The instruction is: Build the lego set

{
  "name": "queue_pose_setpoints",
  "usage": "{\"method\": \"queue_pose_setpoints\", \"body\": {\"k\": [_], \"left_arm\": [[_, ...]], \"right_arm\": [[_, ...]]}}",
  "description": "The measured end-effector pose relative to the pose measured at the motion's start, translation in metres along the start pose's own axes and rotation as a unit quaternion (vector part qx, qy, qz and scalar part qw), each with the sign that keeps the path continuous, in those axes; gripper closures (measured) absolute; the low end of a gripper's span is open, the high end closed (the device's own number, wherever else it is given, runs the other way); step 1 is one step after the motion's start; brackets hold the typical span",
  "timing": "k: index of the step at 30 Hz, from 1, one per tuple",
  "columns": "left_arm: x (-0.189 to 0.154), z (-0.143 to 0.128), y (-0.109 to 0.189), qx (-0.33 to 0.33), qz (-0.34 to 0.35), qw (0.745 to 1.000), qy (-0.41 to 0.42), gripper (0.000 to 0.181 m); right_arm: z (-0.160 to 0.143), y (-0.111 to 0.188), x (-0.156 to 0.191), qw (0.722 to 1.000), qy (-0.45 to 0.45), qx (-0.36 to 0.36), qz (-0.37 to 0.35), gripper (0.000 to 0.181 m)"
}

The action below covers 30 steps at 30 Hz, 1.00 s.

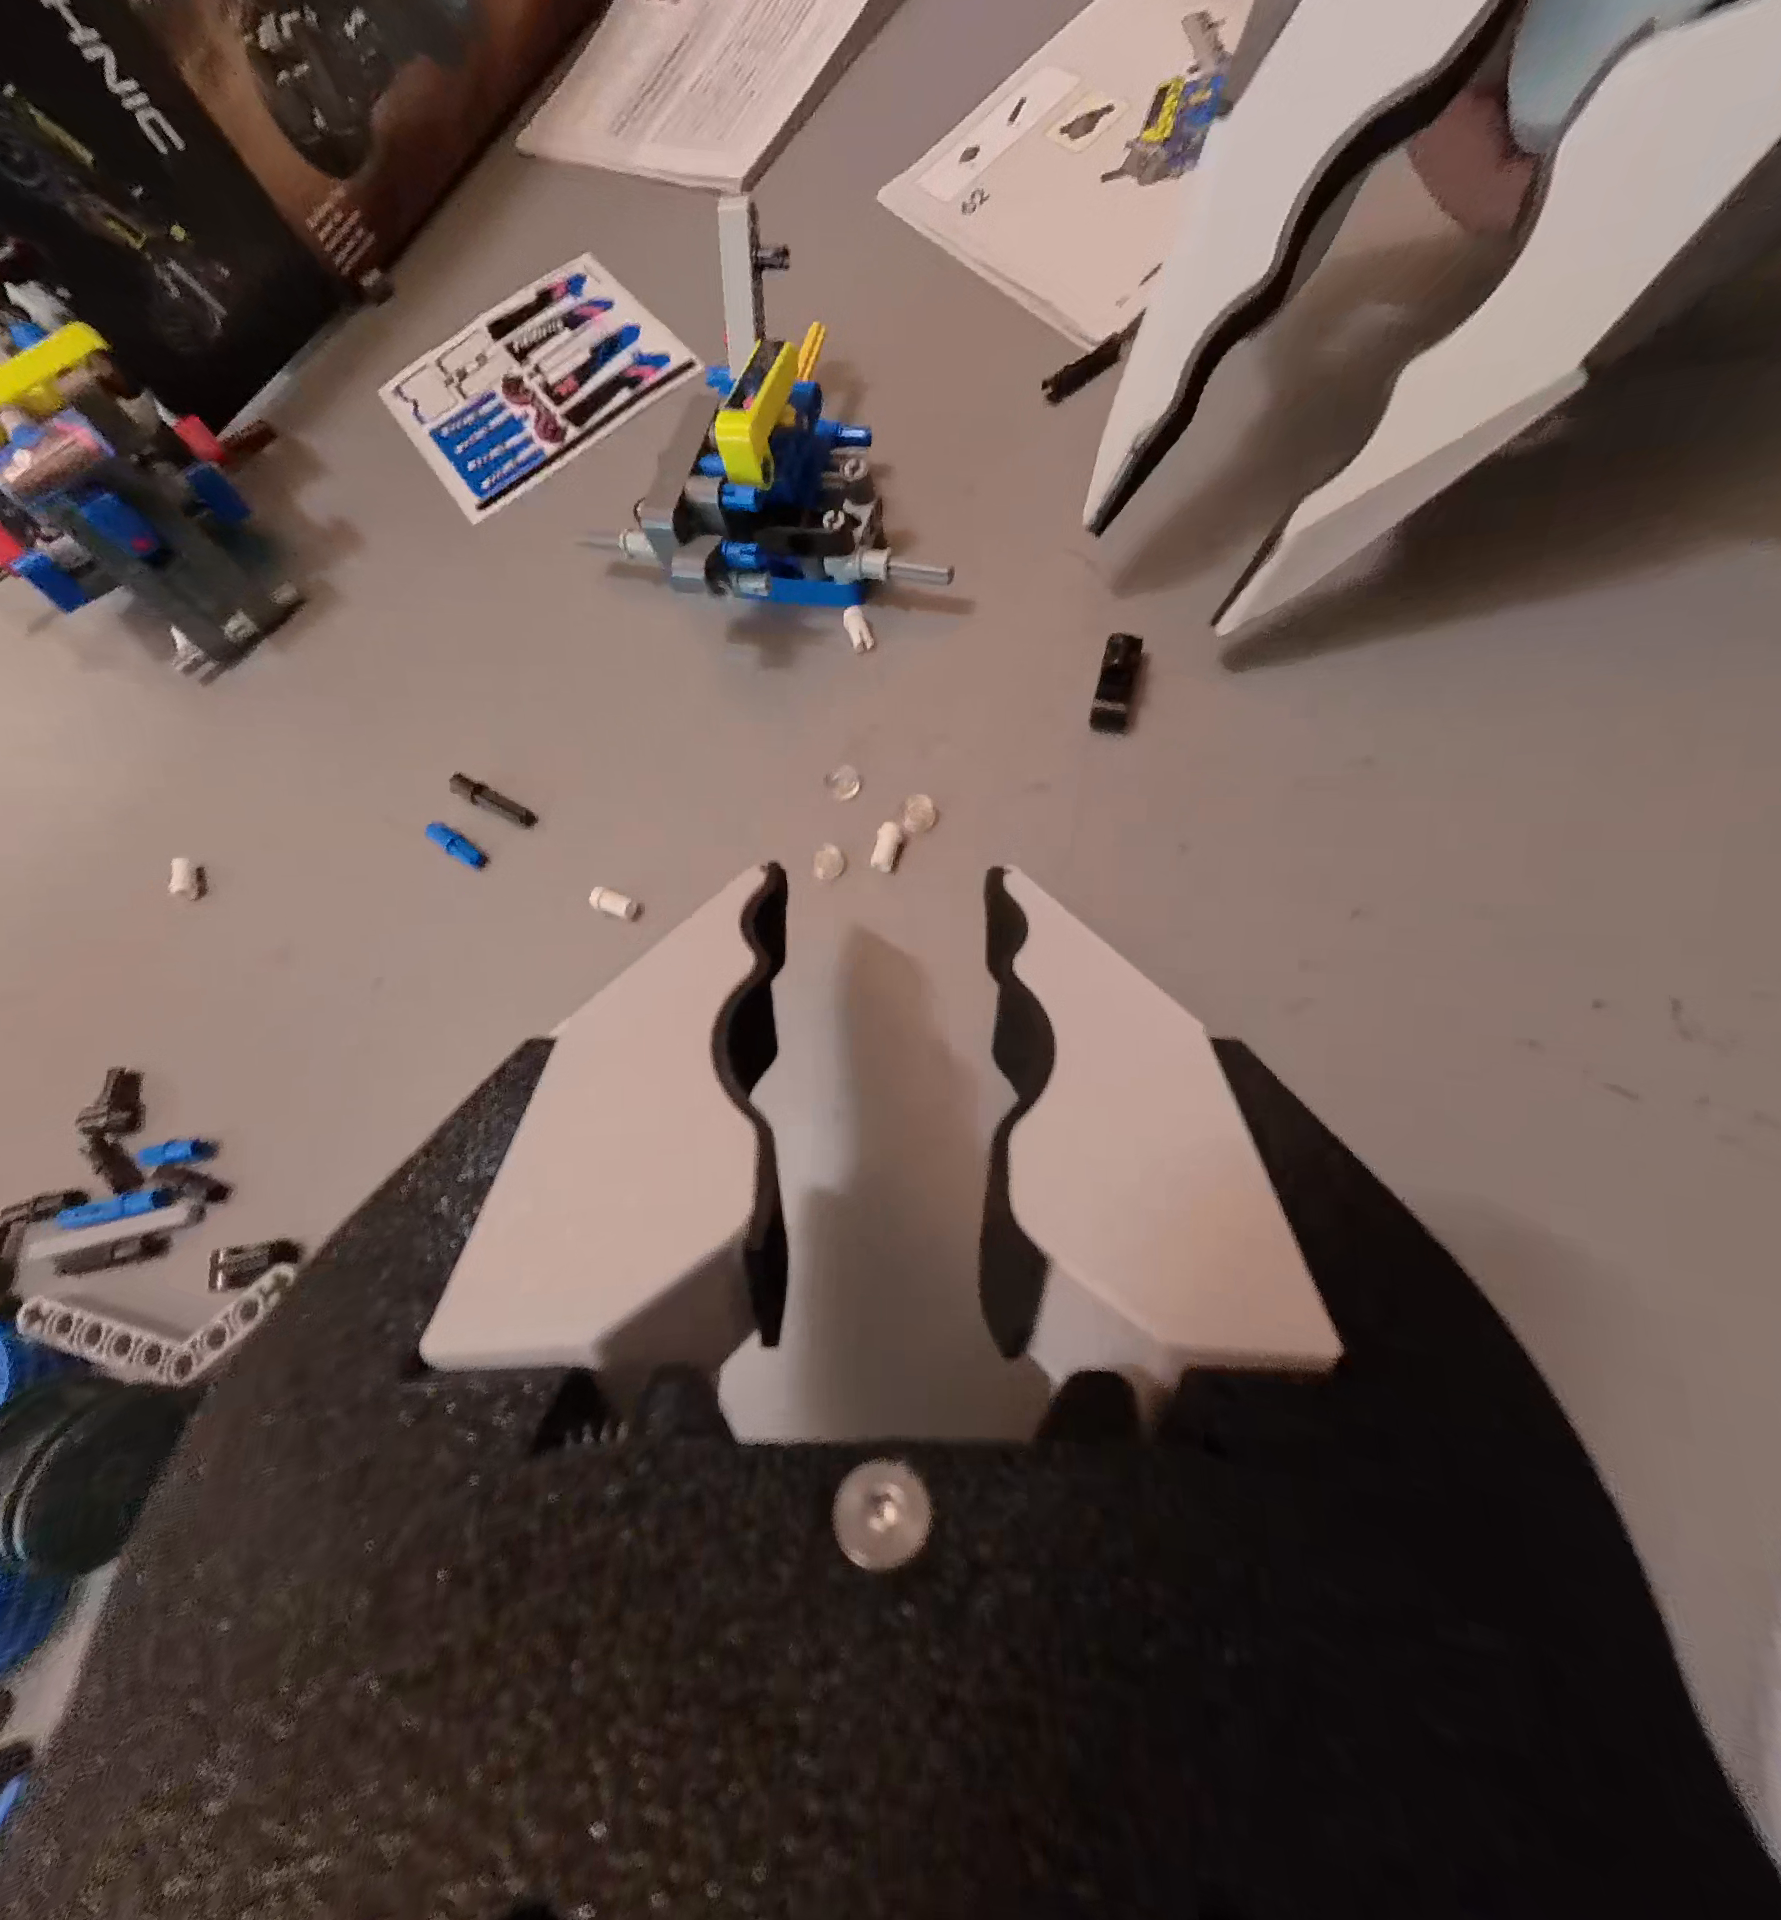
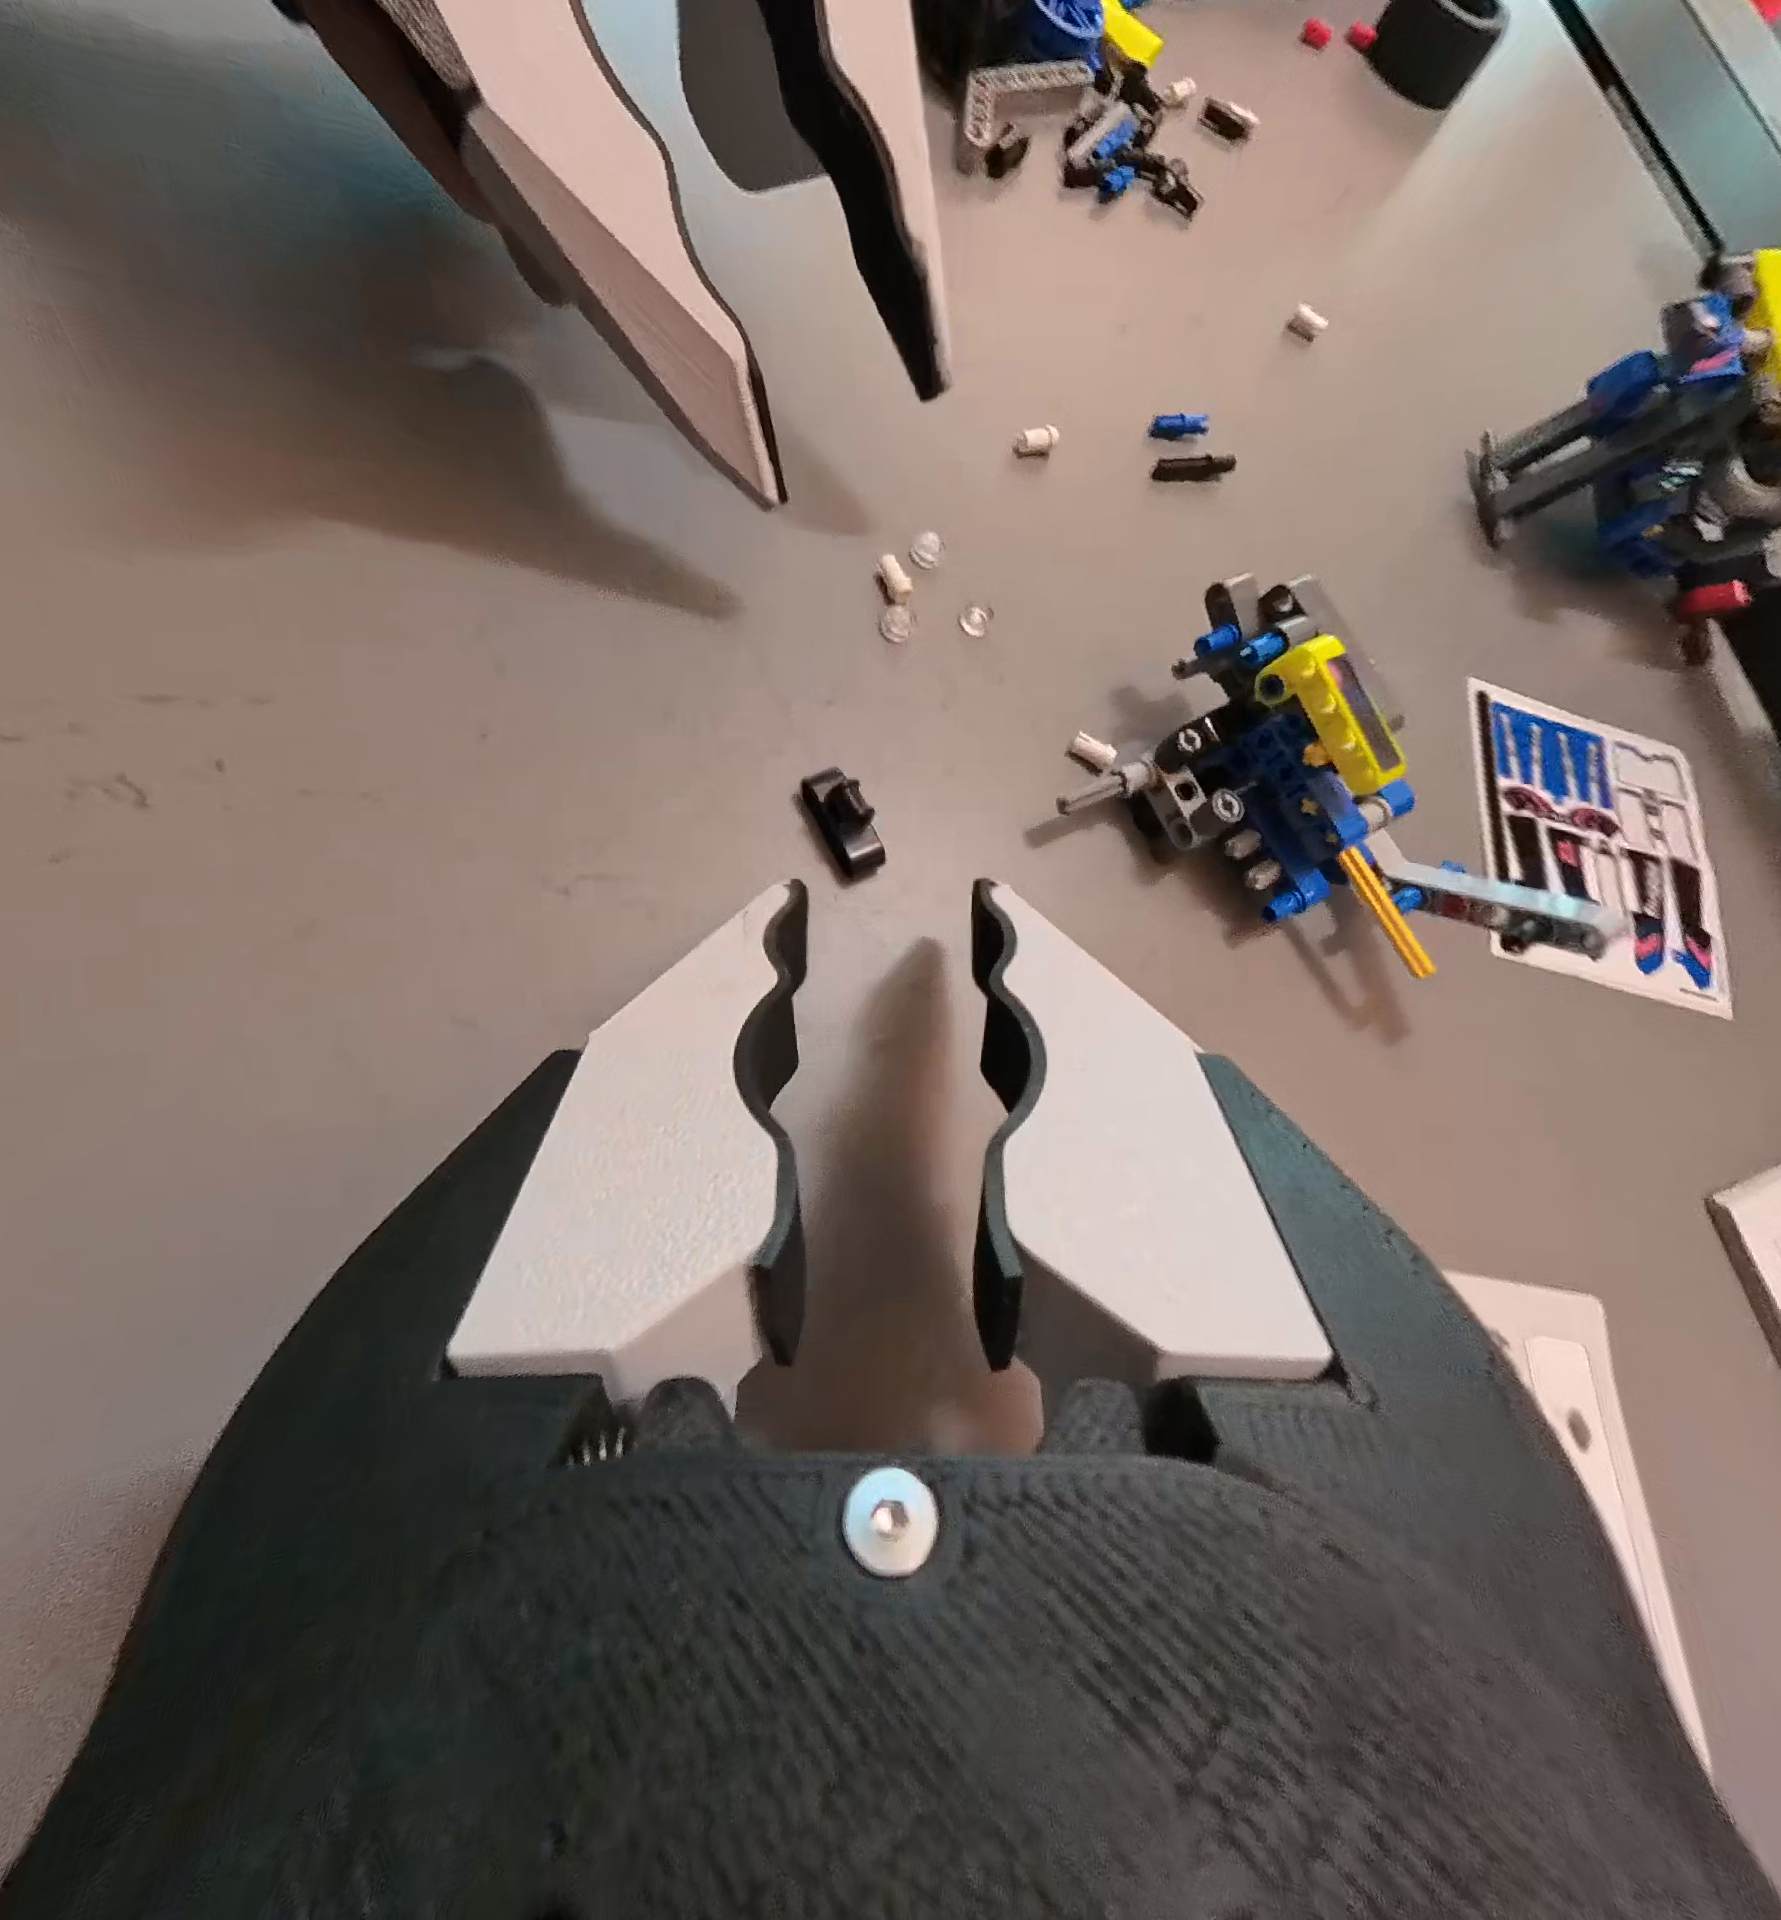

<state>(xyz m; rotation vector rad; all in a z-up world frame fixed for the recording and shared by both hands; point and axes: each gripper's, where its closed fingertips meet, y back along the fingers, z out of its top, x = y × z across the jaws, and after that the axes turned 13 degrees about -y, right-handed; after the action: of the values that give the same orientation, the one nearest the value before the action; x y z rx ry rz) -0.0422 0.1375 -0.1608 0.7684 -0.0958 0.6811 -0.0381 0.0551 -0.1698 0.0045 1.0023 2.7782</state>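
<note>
The right hand-held gripper (image 2: 888,899) hovers over the grey counter (image 2: 346,831) with its jaws apart and empty. The small black connector piece (image 2: 841,821) lies just beyond its tips, slightly left of centre, its long axis angled near-right to far-left across the jaw line. The left hand-held gripper (image 1: 886,883) is likewise spread and empty, pointed at the clear studs and white pin (image 1: 886,844) — the black piece sits farther from it, so the right one looks better placed. The piece is short and glossy, with a raised clip. Farther right stands the blue-and-yellow subassembly (image 2: 1281,769), beside the sticker sheet (image 2: 1603,852).
</note>
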Motion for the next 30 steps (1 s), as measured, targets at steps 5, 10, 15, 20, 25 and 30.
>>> {"method": "queue_pose_setpoints", "body": {"k": [5, 10, 15, 20, 25, 30], "left_arm": [[-0.011, -0.01, 0.004, 0.04, -0.003, 0.999, 0.011, 0.149], [-0.032, -0.007, 0.001, 0.046, -0.018, 0.999, 0.017, 0.151], [-0.044, -0.001, -0.006, 0.044, -0.021, 0.998, 0.039, 0.151], [-0.045, 0.029, -0.008, -0.048, -0.071, 0.973, 0.215, 0.151], [-0.033, 0.063, 0.001, -0.147, -0.152, 0.917, 0.34, 0.151], [-0.033, 0.092, 0.001, -0.209, -0.241, 0.854, 0.411, 0.153]], "right_arm": [[0.004, -0.003, 0.001, 0.998, 0.014, -0.005, 0.053, 0.152], [0.01, -0.009, 0.006, 0.994, 0.022, -0.013, 0.11, 0.157], [0.007, -0.024, 0.011, 0.99, 0.056, 0.015, 0.126, 0.165], [0.03, -0.015, 0.008, 0.984, 0.154, -0.068, 0.06, 0.175], [0.066, 0.014, 0.006, 0.919, 0.321, -0.195, -0.119, 0.175], [0.068, 0.022, 0.008, 0.851, 0.432, -0.184, -0.234, 0.176]]}}
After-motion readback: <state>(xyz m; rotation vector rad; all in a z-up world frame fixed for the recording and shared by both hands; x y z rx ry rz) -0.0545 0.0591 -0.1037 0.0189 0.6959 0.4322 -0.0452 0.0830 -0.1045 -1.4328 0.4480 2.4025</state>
